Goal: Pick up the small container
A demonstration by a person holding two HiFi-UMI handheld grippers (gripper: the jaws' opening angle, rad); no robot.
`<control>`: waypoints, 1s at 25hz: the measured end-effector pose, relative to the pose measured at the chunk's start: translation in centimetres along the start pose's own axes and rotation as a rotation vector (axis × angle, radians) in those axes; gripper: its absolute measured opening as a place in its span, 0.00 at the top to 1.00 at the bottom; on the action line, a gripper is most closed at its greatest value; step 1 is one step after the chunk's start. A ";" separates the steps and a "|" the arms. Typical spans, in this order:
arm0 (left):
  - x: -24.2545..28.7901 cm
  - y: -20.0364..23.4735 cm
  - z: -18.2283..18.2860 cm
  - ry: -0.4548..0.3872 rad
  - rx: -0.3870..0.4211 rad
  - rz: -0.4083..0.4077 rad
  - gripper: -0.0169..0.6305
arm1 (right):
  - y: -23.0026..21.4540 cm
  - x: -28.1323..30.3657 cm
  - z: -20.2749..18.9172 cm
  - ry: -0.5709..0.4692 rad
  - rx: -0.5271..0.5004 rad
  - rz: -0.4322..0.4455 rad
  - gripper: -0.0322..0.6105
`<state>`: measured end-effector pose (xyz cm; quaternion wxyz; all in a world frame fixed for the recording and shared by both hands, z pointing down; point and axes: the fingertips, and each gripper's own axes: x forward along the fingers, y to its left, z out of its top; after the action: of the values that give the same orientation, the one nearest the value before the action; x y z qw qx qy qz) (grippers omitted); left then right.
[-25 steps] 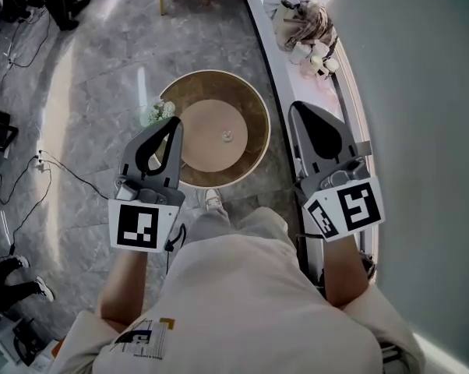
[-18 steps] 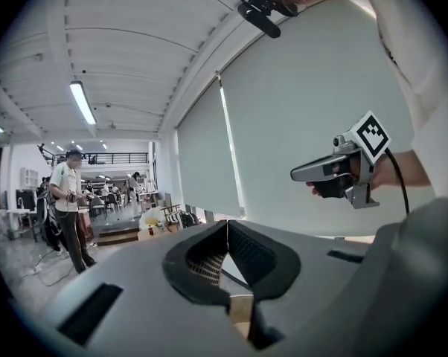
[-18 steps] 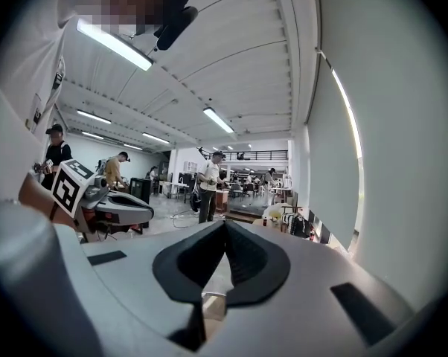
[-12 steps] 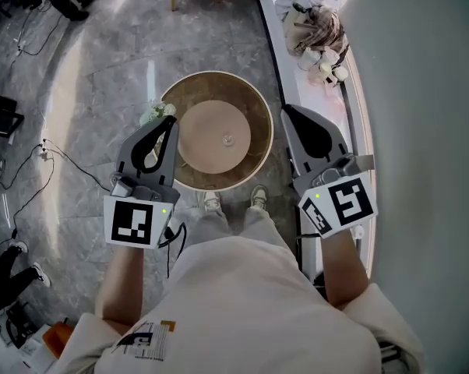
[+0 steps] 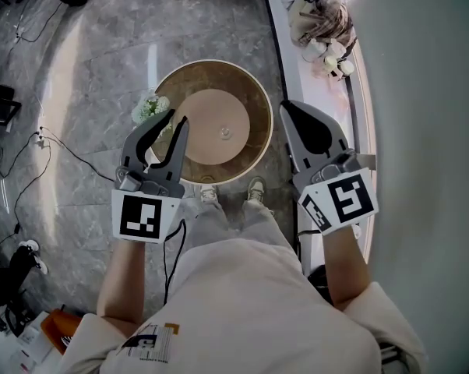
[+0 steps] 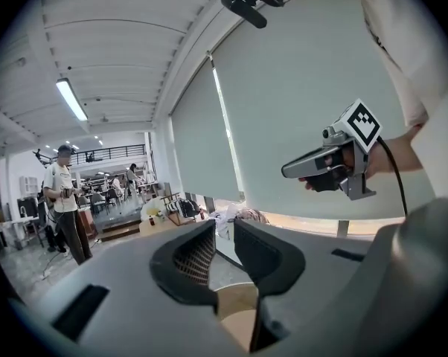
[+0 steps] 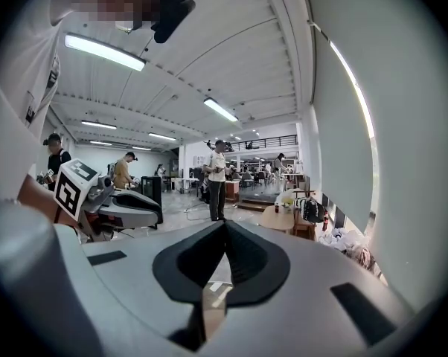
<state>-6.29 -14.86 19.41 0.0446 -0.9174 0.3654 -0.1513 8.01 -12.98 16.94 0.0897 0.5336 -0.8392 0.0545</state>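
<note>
Head view, nearest first: the person holds the left gripper (image 5: 176, 120) and the right gripper (image 5: 284, 107) out at waist height, side by side and well apart.

Left gripper view: jaws a narrow gap apart, just been opening, with nothing between the pads. A strip of tan tabletop shows low in the gap.

Right gripper view: jaws together and empty.

Below and ahead stands a round table (image 5: 172, 84). The left gripper's tips overlap its near-left rim in the head view, and the right gripper is off its right edge.

The small container (image 5: 227, 133) sits at the table's middle, clear of both grippers. Only the head view shows it.

Flowers (image 5: 146, 107) stand at the table's left rim. A cable (image 5: 63, 162) trails over the floor further left.

A window ledge (image 5: 280, 53) runs along the right, with a bundle of cloth (image 5: 320, 10) at its far end.

Only the gripper views show the hall beyond. The left one has a roller blind (image 6: 298, 88), and the right one has ceiling lights (image 7: 105, 52) and a standing person (image 7: 218, 177).
</note>
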 end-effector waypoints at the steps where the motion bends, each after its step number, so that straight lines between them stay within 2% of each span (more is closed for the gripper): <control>1: 0.5 0.0 -0.2 -0.007 -0.002 -0.002 0.88 | -0.2 0.3 -0.3 0.005 0.001 0.001 0.94; 4: 2.1 -0.2 -0.9 -0.030 0.015 -0.031 0.80 | -0.9 1.4 -1.2 0.011 0.003 0.004 0.94; 7: 3.7 -1.1 -2.3 -0.038 0.078 -0.088 0.70 | -1.7 2.4 -2.3 0.014 0.011 0.001 0.94; 11: 6.4 -1.8 -5.7 0.018 0.096 -0.104 0.52 | -2.7 4.1 -4.6 0.025 0.032 0.002 0.94; 19: 10.5 -4.3 -11.7 0.040 0.081 -0.184 0.47 | -3.6 7.1 -10.5 0.059 0.063 0.009 0.94; 23: 12.1 -5.7 -15.9 0.067 0.128 -0.201 0.46 | -3.7 8.4 -13.3 0.075 0.075 0.016 0.94; 25: 12.9 -6.5 -18.0 0.059 0.122 -0.208 0.45 | -3.7 9.0 -14.8 0.085 0.077 0.017 0.94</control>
<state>1.25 -18.38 40.96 0.0737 -0.9410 0.2598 -0.2041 9.04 -19.73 33.25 0.1043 0.5269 -0.8363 0.1100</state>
